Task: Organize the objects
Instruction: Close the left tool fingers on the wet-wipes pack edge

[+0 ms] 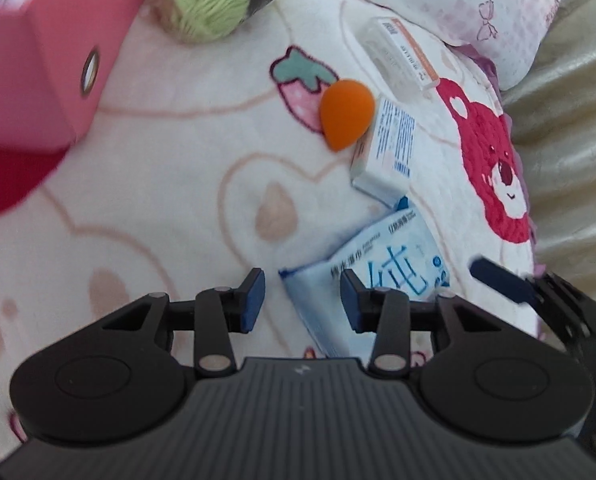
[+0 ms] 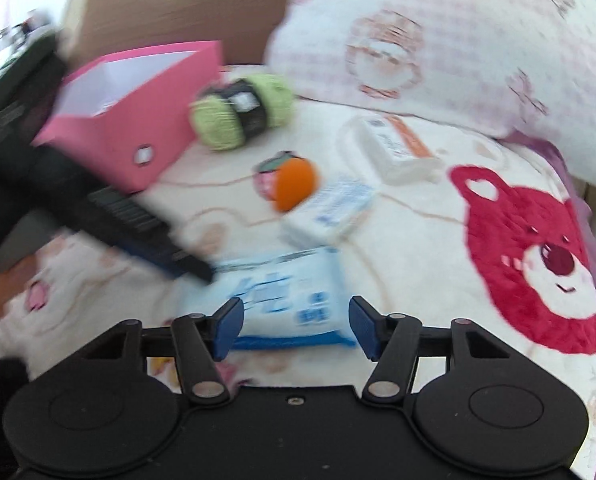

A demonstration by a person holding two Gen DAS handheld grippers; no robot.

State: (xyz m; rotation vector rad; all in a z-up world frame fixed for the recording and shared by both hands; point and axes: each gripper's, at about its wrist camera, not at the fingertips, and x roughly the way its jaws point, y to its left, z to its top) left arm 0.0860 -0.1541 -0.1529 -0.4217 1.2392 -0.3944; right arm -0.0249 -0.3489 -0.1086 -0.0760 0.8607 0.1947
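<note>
The pink box (image 2: 138, 120) shows a bare white inside as far as visible, so sorting looks barely begun. Right of the box on the bed lie green yarn (image 2: 238, 110), orange sponge (image 1: 346, 114) with its tip aimed at the camera, two cartons, then the wipes pack (image 2: 286, 296), long axis crosswise. The left tool (image 1: 302, 300) and right tool (image 2: 296, 328) have jaws slightly apart, gripping nothing.

Cream cartoon-print bed blanket (image 2: 438, 240), pink patterned pillow (image 2: 458, 40), brown headboard (image 2: 186, 12) behind.
</note>
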